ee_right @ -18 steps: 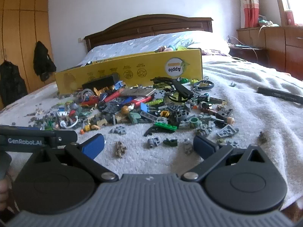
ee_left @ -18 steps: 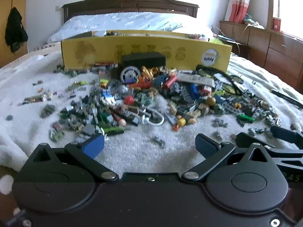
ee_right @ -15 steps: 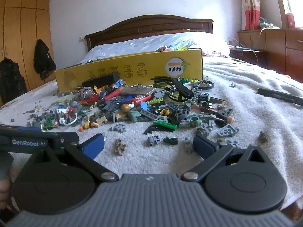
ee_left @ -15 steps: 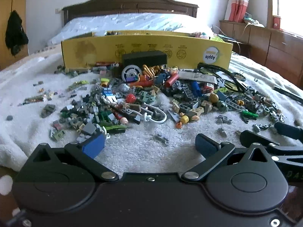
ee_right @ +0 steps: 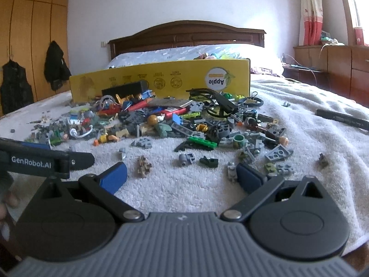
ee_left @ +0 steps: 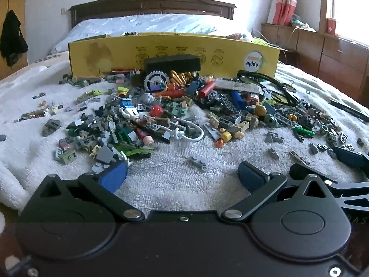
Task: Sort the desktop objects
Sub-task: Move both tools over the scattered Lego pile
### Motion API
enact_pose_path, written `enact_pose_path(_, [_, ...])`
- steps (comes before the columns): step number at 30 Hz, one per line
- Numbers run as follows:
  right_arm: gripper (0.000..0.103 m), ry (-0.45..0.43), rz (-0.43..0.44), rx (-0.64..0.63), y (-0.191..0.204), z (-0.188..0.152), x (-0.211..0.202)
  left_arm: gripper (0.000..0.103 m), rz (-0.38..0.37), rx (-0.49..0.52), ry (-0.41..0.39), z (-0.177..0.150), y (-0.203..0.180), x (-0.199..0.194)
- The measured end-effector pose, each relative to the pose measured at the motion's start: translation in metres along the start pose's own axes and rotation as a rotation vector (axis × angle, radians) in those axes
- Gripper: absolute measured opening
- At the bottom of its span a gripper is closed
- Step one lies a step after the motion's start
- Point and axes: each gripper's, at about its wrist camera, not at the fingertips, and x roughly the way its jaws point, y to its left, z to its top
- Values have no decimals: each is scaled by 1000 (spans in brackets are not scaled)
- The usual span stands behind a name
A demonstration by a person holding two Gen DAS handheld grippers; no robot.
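Left wrist view has the left gripper (ee_left: 182, 175) spread wide and empty over the white towel (ee_left: 175, 184), right gripper (ee_right: 182, 175) likewise, toy bricks (ee_left: 161, 115) scattered ahead.

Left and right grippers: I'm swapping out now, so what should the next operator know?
Left gripper: open, empty, low over the white towel.
Right gripper: open, empty, beside it.
Things: loose toy bricks lie heaped on the towel in front of the yellow box.
Done: no sorted groups visible.
Left: all the sorting; single pieces near the fingers look easiest to begin with.
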Motion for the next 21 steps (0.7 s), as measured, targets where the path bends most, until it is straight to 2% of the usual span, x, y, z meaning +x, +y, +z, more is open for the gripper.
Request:
enact_pose_path(7, [103, 9, 12, 2, -2, -1, 0, 103, -10, 35, 0, -2, -1, -4])
enact_pose_path(13, [103, -8, 11, -14, -1, -4, -3, 101, -18, 48, -83, -7, -6, -17])
enact_pose_path(21, [103, -37, 8, -21, 0, -9, -4, 96, -34, 66, -103, -10, -6, -20])
